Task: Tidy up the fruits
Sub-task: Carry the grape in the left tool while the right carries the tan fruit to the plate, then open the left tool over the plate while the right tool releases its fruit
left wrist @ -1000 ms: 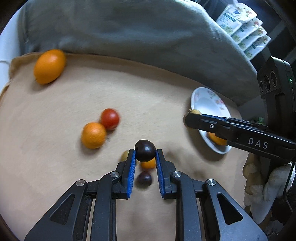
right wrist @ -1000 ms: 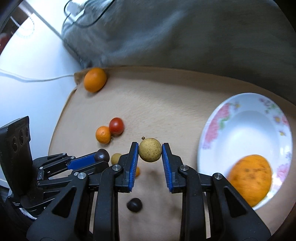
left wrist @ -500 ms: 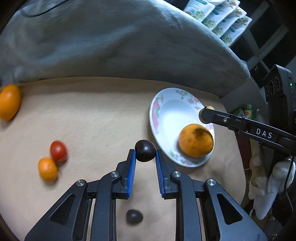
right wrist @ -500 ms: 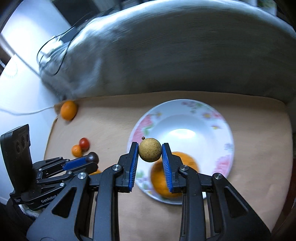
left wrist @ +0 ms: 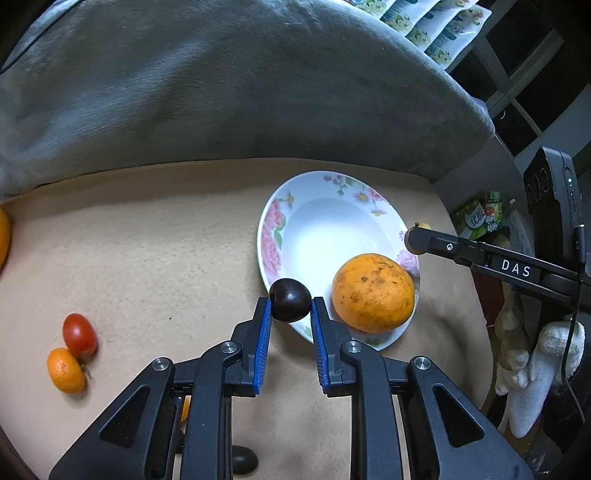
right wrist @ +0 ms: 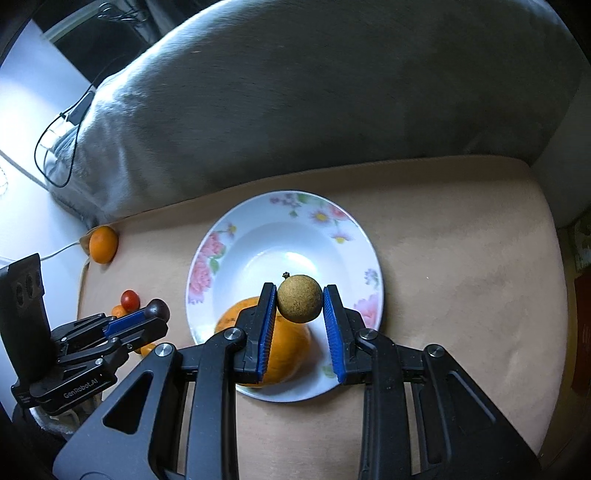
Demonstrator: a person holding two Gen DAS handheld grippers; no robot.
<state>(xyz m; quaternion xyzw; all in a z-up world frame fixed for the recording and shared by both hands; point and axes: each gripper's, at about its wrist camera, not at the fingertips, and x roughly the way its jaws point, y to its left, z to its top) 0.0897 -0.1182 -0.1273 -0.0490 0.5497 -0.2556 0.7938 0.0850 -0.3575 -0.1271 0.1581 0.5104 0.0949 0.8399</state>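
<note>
My left gripper [left wrist: 290,306] is shut on a dark plum [left wrist: 290,300], held just over the near left rim of the floral plate [left wrist: 317,218]. A large orange [left wrist: 373,291] lies in the plate. My right gripper [right wrist: 299,302] is shut on a tan longan [right wrist: 299,300], held above the plate [right wrist: 258,243] and over the orange [right wrist: 284,354]. The right gripper also shows in the left wrist view [left wrist: 412,238], at the plate's right rim. The left gripper with its plum shows in the right wrist view [right wrist: 157,310], left of the plate.
On the beige cloth lie a red tomato [left wrist: 79,334], a small orange [left wrist: 66,369], another dark plum [left wrist: 243,459] and an orange [right wrist: 103,243] at the far left edge. A grey cushion [left wrist: 221,92] rises behind the cloth. Snack packets [left wrist: 436,26] stand at back right.
Both grippers have carried their fruit to the right, from over the loose fruits to the plate. The plum now hangs at the plate's near rim and the longan above the orange.
</note>
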